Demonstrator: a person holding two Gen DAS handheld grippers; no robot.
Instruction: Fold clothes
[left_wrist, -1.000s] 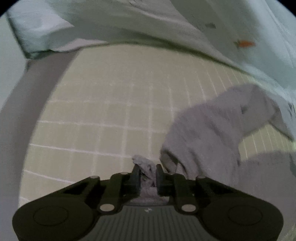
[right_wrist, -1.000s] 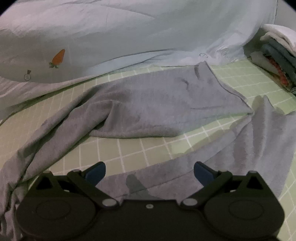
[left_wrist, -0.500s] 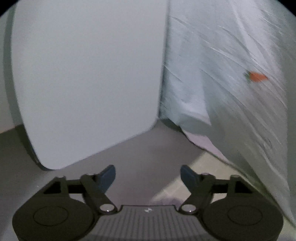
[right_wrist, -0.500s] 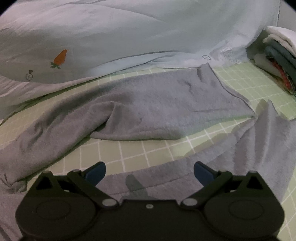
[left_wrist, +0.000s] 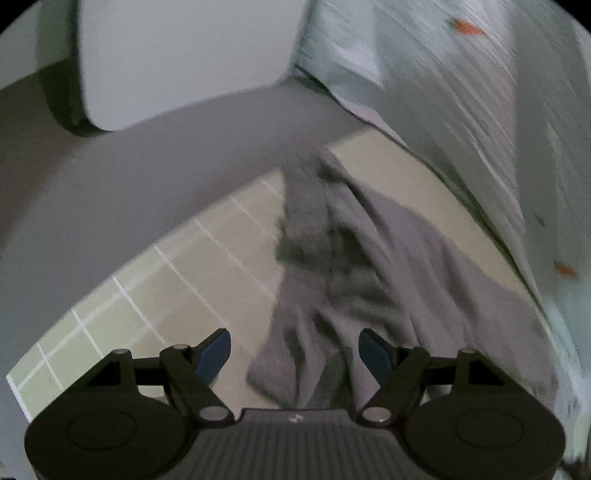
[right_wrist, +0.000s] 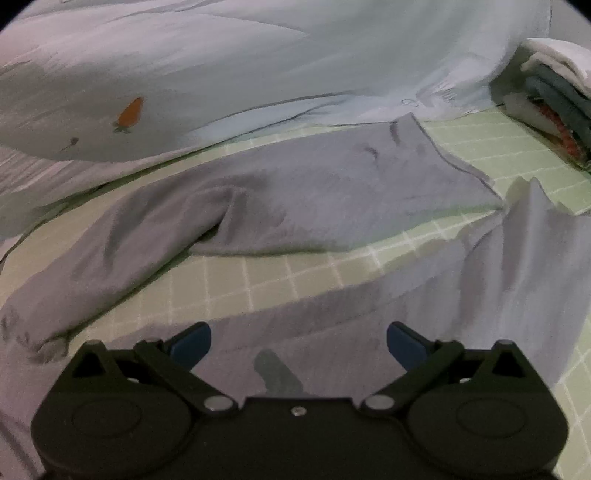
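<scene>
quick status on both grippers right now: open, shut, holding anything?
Left gripper: open, closing slightly, nothing gripped; crumpled grey knit garment lies below.
Right gripper: open, empty, over the same garment.

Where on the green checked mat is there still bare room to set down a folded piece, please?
Bare mat shows between the two spread parts of the grey garment, and a strip between it and the folded pile. In the left view, the mat's edge left of the bunched grey cloth is free. The back is crowded by the pale blue sheet.
</scene>
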